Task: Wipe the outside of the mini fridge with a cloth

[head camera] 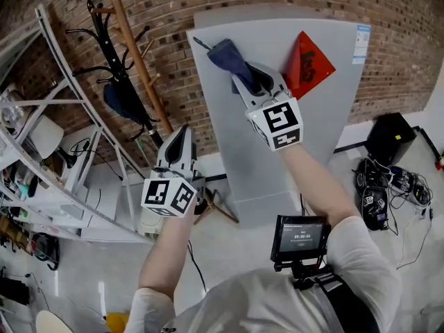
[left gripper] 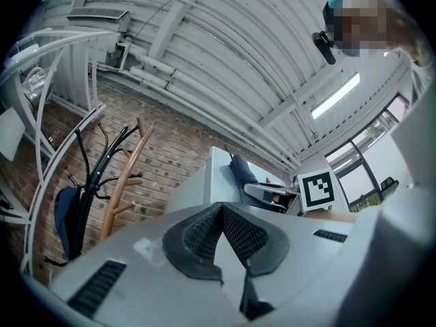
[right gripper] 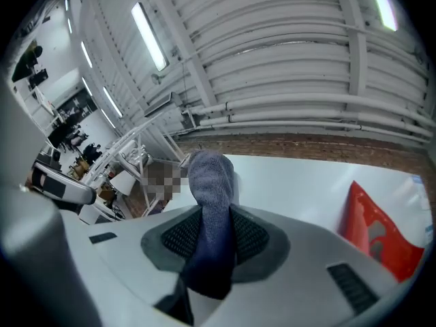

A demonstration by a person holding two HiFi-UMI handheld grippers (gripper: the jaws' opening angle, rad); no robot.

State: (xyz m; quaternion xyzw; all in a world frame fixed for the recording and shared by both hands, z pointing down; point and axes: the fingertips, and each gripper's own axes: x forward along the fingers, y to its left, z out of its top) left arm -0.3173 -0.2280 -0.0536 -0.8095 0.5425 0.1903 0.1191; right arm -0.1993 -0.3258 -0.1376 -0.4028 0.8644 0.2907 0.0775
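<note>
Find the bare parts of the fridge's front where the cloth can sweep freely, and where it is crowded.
Free: the fridge front below the red sticker, and the strip between the right tool, shut on the cloth, and the left edge. Crowded: top right, where the sticker and corner label sit.

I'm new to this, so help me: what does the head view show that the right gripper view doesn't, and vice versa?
Only the head view: the floor with a black box and tangled cables, and a small screen at the person's chest. Only the right gripper view: ceiling light strips, and the pads shut on the cloth close up. Both: the right gripper holding the cloth at the grey fridge, its red sticker, the brick wall.
</note>
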